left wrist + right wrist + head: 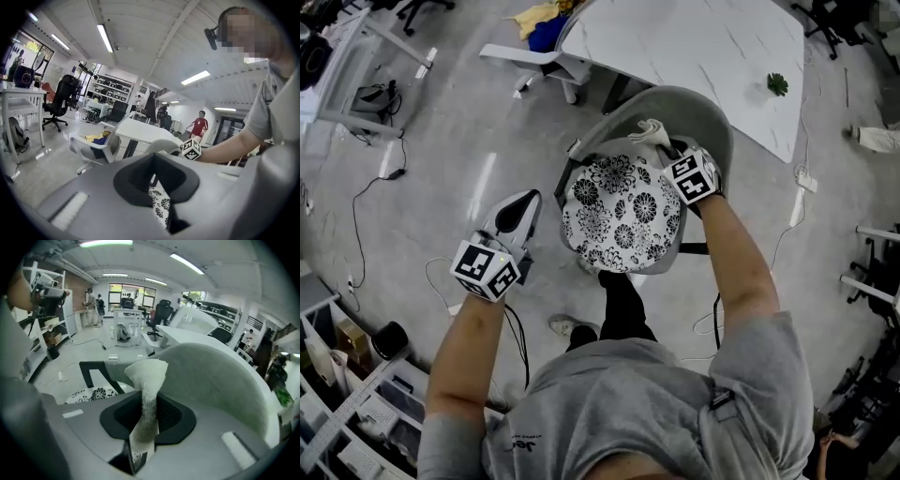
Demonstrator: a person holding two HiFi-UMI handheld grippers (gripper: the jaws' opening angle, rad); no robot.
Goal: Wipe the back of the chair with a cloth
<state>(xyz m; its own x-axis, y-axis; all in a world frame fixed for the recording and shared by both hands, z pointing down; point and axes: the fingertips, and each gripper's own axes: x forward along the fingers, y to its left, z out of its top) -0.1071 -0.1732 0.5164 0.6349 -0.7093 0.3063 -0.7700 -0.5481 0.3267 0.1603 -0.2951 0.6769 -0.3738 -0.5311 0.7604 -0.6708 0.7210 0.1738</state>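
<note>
Just beside the chair back (220,380), the right gripper (132,460) pinches a cloth (147,394) between its 2 jaws. Only its own view shows that grip, since the head view hides it. The left gripper (172,219), off to the side of the chair, has its jaws pressed together on nothing.

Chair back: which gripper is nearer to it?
Right. The right gripper, clamping the cloth, is right at the chair back; the left gripper hangs beside the seat, over the floor.

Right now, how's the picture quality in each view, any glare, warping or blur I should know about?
Head view: evenly lit, edges bowed by the wide lens, a pale light streak on the floor. Left gripper view: ceiling lights flare white, corners fall dark. Right gripper view: the cloth close to the lens looks soft and grainy, corners dark too.
</note>
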